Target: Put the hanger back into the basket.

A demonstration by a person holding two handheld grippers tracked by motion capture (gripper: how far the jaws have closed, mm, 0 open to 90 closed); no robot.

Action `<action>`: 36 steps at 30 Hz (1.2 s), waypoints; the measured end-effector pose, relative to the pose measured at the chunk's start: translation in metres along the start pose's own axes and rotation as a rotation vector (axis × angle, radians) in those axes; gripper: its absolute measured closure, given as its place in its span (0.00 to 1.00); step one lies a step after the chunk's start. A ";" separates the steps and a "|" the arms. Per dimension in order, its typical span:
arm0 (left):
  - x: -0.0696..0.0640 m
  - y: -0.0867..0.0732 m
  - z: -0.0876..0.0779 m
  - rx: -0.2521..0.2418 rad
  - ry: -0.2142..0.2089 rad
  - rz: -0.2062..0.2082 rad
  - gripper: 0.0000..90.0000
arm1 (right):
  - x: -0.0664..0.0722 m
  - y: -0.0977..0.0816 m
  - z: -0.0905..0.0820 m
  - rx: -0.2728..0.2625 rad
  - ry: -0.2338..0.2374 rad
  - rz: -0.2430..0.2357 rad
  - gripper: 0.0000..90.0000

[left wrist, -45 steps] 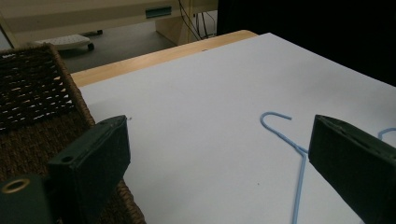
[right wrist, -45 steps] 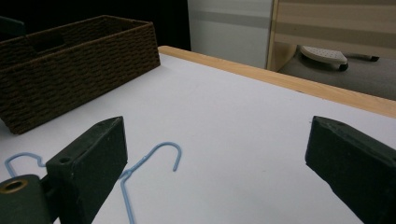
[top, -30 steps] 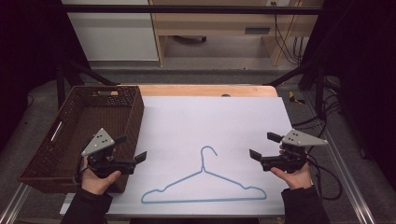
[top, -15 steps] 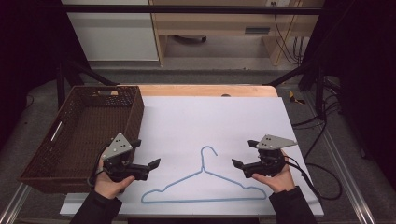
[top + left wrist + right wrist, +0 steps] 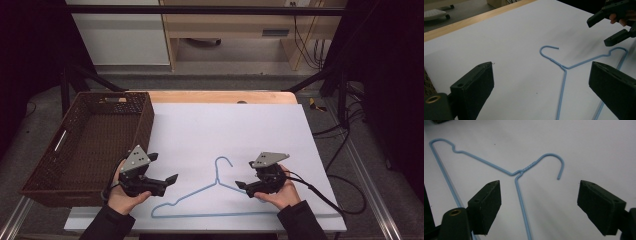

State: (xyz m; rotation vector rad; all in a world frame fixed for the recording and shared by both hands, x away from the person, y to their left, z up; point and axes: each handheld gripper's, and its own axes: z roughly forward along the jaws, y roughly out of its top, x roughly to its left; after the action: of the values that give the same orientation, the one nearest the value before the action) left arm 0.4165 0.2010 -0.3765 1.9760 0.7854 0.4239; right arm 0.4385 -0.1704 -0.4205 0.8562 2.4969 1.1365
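White surface, a wooden strip along its far edge. Blue wire hanger lies flat near the front edge, hook pointing away from the person. Brown woven basket sits well left of the hanger, against the surface's left side. Left claw hovers just left of the hanger, jaws wide, holding nothing. Right claw sits at the hanger's right shoulder wire, jaws apart, just been closing; wire runs between them, not gripped. Beyond the hanger: dark room, pale cabinet, wooden shelving, cables on the floor.
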 end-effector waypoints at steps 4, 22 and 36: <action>-0.001 -0.001 0.003 0.010 -0.009 0.003 0.06 | 0.006 0.000 0.011 0.029 0.015 -0.015 0.26; -0.004 -0.006 0.015 0.051 -0.027 0.008 0.07 | 0.011 -0.003 0.050 0.187 0.081 -0.055 0.55; -0.007 -0.009 0.024 0.083 -0.037 0.018 0.07 | 0.010 -0.007 0.059 0.248 0.099 -0.082 0.78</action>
State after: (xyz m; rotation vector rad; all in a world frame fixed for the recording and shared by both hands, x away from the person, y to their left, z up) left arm 0.4218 0.1836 -0.3967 2.0638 0.7728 0.3696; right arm 0.4547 -0.1326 -0.4641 0.7658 2.7685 0.8757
